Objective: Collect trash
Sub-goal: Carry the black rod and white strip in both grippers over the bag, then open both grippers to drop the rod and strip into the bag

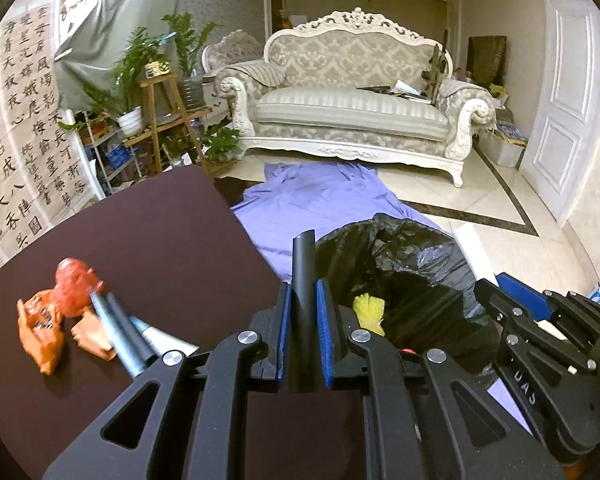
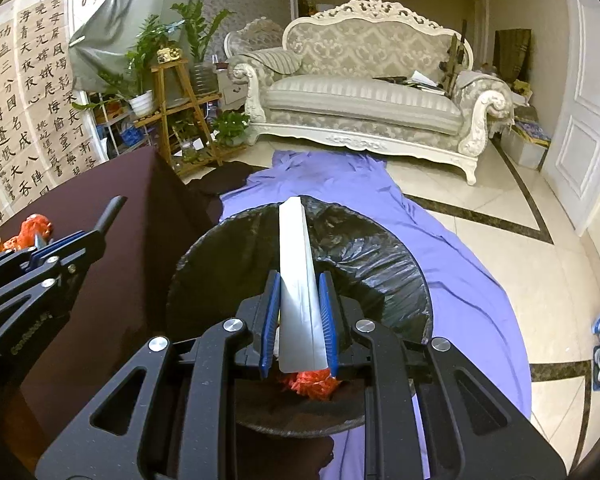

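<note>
My left gripper (image 1: 303, 308) is shut on a black tube (image 1: 302, 276) that sticks up between its blue pads, at the table's right edge beside the bin. Over the bin, my right gripper (image 2: 300, 304) is shut on a long white folded strip (image 2: 298, 280). The round bin, lined with a black trash bag (image 2: 364, 256), holds a yellow scrap (image 1: 369, 309) and red-orange netting (image 2: 312, 386). On the dark brown table (image 1: 148, 232) lie orange peel pieces (image 1: 42, 332), a red crumpled lump (image 1: 74, 282) and grey-blue tubes (image 1: 120, 328). The left gripper (image 2: 60, 248) also shows in the right wrist view.
A purple sheet (image 2: 452, 264) covers the floor under and beyond the bin. An ornate white sofa (image 1: 352, 100) stands at the back, a wooden plant stand (image 1: 168, 120) with potted plants to its left, a white door (image 1: 564, 112) on the right. Calligraphy sheets (image 1: 24, 128) hang at left.
</note>
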`<action>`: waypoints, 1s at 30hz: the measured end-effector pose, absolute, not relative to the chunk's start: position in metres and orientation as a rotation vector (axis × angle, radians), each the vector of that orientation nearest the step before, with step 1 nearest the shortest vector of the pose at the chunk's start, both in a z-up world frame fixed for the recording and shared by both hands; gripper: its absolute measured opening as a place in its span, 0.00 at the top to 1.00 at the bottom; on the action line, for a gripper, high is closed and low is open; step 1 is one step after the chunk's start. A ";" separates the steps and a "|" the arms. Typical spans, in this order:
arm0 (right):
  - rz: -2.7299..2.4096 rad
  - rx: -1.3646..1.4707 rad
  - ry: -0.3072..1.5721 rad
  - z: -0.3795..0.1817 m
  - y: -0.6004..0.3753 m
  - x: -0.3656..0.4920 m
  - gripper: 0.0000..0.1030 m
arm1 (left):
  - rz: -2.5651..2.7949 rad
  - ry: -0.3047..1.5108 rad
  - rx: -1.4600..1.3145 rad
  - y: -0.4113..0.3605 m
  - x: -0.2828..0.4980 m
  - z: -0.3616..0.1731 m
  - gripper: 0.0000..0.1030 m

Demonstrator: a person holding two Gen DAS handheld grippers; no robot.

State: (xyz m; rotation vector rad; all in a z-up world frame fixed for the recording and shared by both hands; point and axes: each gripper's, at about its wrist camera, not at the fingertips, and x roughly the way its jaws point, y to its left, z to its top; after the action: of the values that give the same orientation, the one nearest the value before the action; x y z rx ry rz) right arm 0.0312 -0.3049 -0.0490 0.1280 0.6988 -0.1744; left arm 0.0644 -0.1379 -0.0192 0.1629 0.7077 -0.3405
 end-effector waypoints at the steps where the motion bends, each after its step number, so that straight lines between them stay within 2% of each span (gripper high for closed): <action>1: -0.176 0.129 0.701 -0.050 -0.307 0.033 0.81 | -0.344 0.711 0.167 -0.141 0.067 -0.021 0.87; 15: -0.193 0.172 0.723 -0.066 -0.331 0.052 0.79 | -0.355 0.766 0.205 -0.173 0.094 -0.037 0.86; 16: -0.193 0.173 0.725 -0.066 -0.332 0.053 0.79 | -0.355 0.772 0.204 -0.174 0.096 -0.037 0.83; 17: -0.195 0.174 0.727 -0.067 -0.332 0.054 0.79 | -0.354 0.777 0.204 -0.174 0.097 -0.038 0.75; 20: -0.206 0.177 0.721 -0.067 -0.333 0.053 0.67 | -0.347 0.784 0.189 -0.172 0.099 -0.038 0.58; 25: -0.214 0.173 0.720 -0.066 -0.333 0.052 0.66 | -0.324 0.775 0.169 -0.166 0.098 -0.035 0.46; 30: -0.210 0.176 0.722 -0.064 -0.333 0.051 0.64 | -0.305 0.762 0.162 -0.153 0.094 -0.028 0.42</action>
State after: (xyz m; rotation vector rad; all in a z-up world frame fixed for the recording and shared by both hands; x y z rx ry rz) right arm 0.0512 -0.3332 -0.0643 0.1757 0.7217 -0.2096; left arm 0.0941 -0.1533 -0.0276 0.1624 0.7620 -0.3054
